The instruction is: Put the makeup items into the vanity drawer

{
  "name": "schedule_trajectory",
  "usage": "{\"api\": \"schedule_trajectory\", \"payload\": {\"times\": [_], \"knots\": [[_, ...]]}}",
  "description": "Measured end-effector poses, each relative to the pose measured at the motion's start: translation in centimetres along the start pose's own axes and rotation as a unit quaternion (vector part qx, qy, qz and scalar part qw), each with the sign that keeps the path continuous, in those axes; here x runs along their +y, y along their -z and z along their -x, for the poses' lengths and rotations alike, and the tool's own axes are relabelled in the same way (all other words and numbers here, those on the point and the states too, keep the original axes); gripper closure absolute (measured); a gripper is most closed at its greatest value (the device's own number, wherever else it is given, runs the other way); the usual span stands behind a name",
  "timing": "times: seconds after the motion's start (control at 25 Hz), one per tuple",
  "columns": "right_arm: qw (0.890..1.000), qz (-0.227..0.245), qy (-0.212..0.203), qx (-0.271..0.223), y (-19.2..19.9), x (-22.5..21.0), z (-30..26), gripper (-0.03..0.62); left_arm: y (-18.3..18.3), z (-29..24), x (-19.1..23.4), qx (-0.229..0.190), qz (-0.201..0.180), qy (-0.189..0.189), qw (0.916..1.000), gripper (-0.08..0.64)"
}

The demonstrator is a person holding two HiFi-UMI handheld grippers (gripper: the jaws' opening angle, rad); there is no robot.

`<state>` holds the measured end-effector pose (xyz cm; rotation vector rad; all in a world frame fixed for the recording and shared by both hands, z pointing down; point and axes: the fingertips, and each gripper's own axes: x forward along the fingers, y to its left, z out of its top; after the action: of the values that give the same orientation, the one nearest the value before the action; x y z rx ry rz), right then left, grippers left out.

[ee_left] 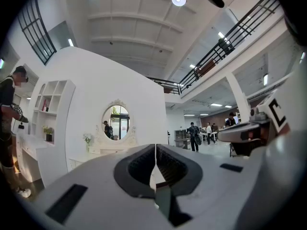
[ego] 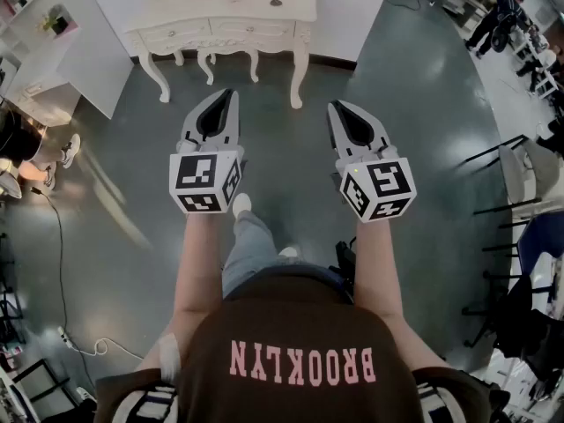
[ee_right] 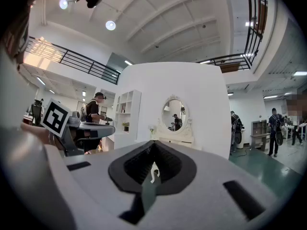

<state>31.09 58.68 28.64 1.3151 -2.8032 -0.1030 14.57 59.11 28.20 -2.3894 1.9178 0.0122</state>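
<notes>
A white vanity table (ego: 220, 11) with carved legs stands at the far end of the grey floor, its drawers (ego: 176, 35) closed. A small dark item (ego: 275, 3) lies on its top; the makeup items are too small to tell apart. My left gripper (ego: 231, 92) and right gripper (ego: 334, 104) are held side by side, level, pointing at the vanity from some way off. Both are shut with nothing between their jaws. In the left gripper view the shut left gripper (ee_left: 155, 145) faces the oval mirror (ee_left: 117, 122). The right gripper (ee_right: 153, 142) faces the same mirror (ee_right: 174, 115).
A white shelf unit (ego: 44, 42) stands left of the vanity, with a person (ego: 18, 139) beside it. A cable (ego: 62, 263) runs over the floor at the left. Chairs and metal frames (ego: 520, 183) crowd the right side. More people stand far back (ee_left: 194, 135).
</notes>
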Motion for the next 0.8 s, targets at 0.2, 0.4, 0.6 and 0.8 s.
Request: {"api": "schedule_trajectory", "payload": {"times": [0.2,0.4,0.6,0.8], "knots": [[1.0,0.0,0.005,0.004,0.7,-0.2,0.1,0.595,0.1,0.2,-0.1,-0.001,0.001,-0.001,1.0,0.554],[1.0,0.006,0.008,0.011,1.2,-0.7,0.1,0.595,0.4,-0.5,-0.4,0.002,0.003,0.002,1.0,0.554],[1.0,0.009,0.011,0.019,2.3,-1.9,-0.6,0.595,1.6,-2.6,-0.3,0.004,0.023,0.009,0.9997,0.552],[0.999,-0.004,0.041,0.035,3.4,-4.9,-3.5,0.595,2.2,-6.4,0.5,0.007,0.026,0.018,0.9995,0.554]]}}
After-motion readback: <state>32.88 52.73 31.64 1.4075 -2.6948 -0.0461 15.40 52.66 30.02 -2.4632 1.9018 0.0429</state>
